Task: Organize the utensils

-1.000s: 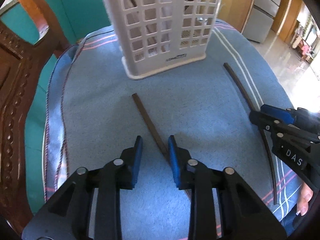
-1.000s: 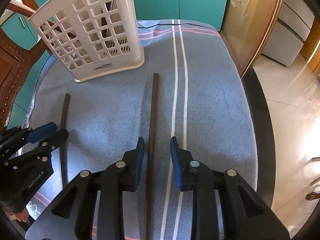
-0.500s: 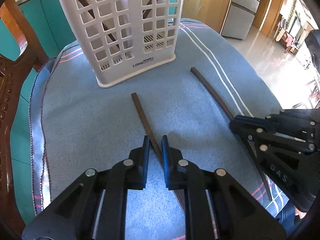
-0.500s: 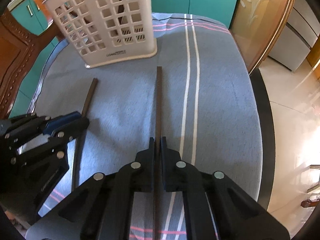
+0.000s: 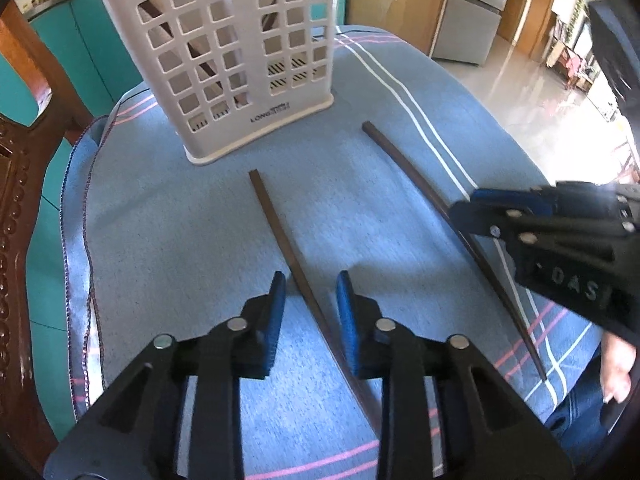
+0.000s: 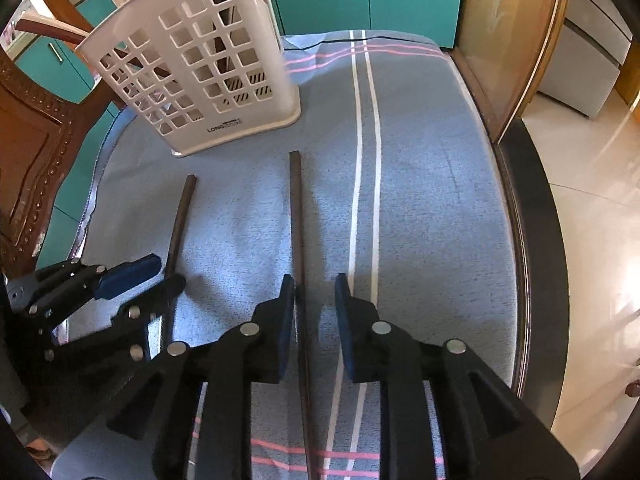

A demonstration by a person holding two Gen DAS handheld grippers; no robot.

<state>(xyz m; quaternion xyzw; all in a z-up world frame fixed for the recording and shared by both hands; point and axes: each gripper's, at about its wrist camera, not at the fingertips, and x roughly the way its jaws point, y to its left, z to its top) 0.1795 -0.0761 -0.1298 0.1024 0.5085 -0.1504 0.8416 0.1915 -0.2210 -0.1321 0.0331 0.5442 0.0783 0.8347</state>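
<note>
Straddling one dark chopstick [image 5: 280, 236] [image 6: 297, 216] each on the cloth-covered surface [image 5: 168, 216] before the white utensil basket [image 5: 236, 60], the left gripper [image 5: 310, 292] and right gripper [image 6: 316, 292], jaws just reopened and ungripped, risk skidding thin sticks if closed off-centre.

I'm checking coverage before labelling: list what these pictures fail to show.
- Left chopstick: near end hidden under the left gripper, left wrist view.
- Right chopstick: near end cut off by the bottom edge, right wrist view.
- Holder: contents mostly hidden by its lattice wall, both views.
</note>
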